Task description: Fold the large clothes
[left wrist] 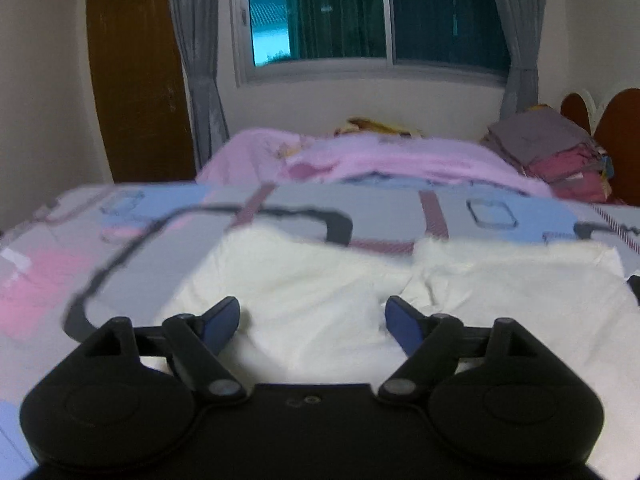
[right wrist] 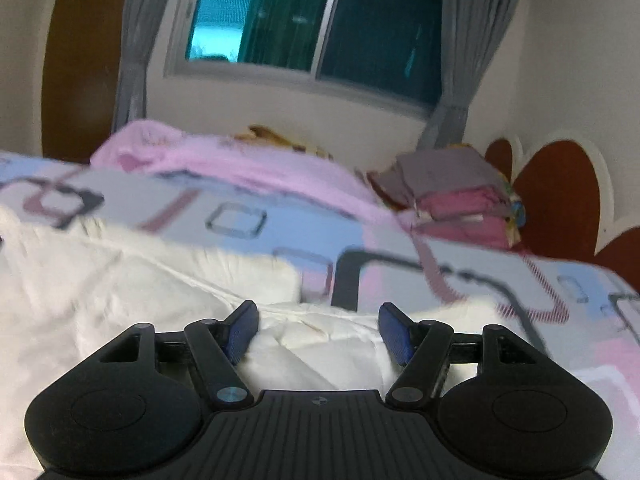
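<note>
The left gripper (left wrist: 313, 320) stood wide open over the white garment (left wrist: 320, 280), its blue pads (left wrist: 219, 324) well apart and nothing pinched between them. Whether the tips brushed the cloth could not be told; the pads seemed to hang just above it.

The right gripper (right wrist: 318, 330) was open too, a little less wide, with white garment (right wrist: 120, 280) showing in the gap between its blue pads (right wrist: 240, 334). The pads did not press on the cloth.

The garment lay spread on the bed, over a bedspread (left wrist: 140, 232) patterned with squares in blue, pink and grey. In the left wrist view its far edge showed two pale lobes with a dip between them, straight ahead of the fingers. In the right wrist view it reached from the left edge to just beyond the right pad, rumpled, with a fold line running under the fingers.

Farther back lay a pink blanket (left wrist: 400, 156), and a stack of folded cloth (right wrist: 460, 196) sat by the headboard (right wrist: 560, 200).
</note>
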`<act>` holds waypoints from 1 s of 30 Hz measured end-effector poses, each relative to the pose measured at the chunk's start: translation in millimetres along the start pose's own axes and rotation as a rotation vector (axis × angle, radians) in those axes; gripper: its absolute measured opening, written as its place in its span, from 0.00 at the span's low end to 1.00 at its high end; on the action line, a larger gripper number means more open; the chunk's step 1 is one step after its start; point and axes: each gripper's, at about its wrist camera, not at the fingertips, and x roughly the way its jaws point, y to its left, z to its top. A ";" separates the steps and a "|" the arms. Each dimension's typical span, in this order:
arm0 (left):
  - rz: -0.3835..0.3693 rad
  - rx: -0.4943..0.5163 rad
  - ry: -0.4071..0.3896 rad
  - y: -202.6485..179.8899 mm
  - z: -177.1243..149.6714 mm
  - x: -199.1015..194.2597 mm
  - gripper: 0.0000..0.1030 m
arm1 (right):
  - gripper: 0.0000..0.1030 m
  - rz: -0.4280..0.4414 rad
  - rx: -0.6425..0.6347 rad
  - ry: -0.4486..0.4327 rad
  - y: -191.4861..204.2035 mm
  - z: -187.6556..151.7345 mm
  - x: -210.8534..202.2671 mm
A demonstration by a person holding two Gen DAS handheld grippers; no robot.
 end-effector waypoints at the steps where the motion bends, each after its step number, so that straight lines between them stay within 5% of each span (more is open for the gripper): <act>1: -0.005 -0.009 -0.010 1.2 -5.7 2.5 0.79 | 0.64 -0.004 -0.004 -0.006 1.1 -4.7 -0.7; 9: -0.027 -0.062 -0.045 6.9 -23.9 10.3 0.79 | 0.66 0.024 0.073 -0.004 -5.5 -25.2 16.6; 17: -0.034 -0.047 0.011 5.7 -20.2 16.7 0.80 | 0.67 0.060 0.118 0.052 -15.3 -19.5 15.1; 23: -0.047 -0.063 0.047 8.7 -5.9 -6.9 0.80 | 0.68 0.101 0.227 -0.001 -22.3 9.6 -33.4; 30: -0.136 -0.054 -0.008 -18.1 1.7 -61.3 0.87 | 0.68 0.124 0.149 -0.055 16.4 14.0 -69.7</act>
